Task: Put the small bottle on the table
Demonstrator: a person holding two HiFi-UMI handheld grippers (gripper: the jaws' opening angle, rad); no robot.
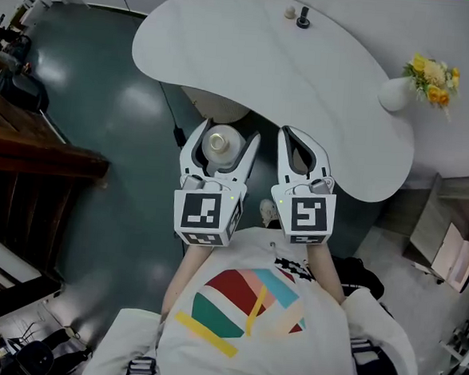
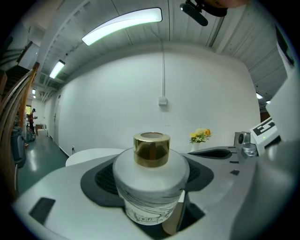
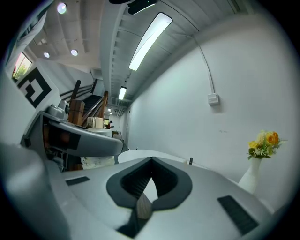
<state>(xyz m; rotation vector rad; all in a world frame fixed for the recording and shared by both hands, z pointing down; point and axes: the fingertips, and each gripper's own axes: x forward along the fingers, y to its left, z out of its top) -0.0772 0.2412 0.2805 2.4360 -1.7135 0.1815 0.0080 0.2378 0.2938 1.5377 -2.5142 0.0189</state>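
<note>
Left gripper (image 1: 226, 134): jaws spread wide and clamped on the small bottle (image 1: 220, 144), one dark pad against each side of its body; marker cube nearest the person.
Left gripper, own view (image 2: 154, 157): the bottle (image 2: 151, 187) fills the gap between the jaws and stands upright.
Right gripper (image 1: 297, 133): just beside the left one, jaw tips together, nothing between them.
Right gripper, own view (image 3: 151, 161): tips meet in a point and the pads hold nothing.
Small bottle: white rounded body with faint line print low on its side, and a gold cap (image 2: 151, 149) on top. It is held in the air just short of the table's near edge, not resting on it.
Table (image 1: 306, 75): white, curved like a kidney bean, straight ahead of both grippers.
On the table, far edge: a small dark upright object (image 1: 304, 19), too small to tell what it is.
On the table, right end: a white vase (image 1: 395, 94) with yellow flowers (image 1: 433, 79).
Floor (image 1: 104, 109): dark teal and glossy, below the grippers.
Person: light shirt (image 1: 250, 304) with a coloured print.
</note>
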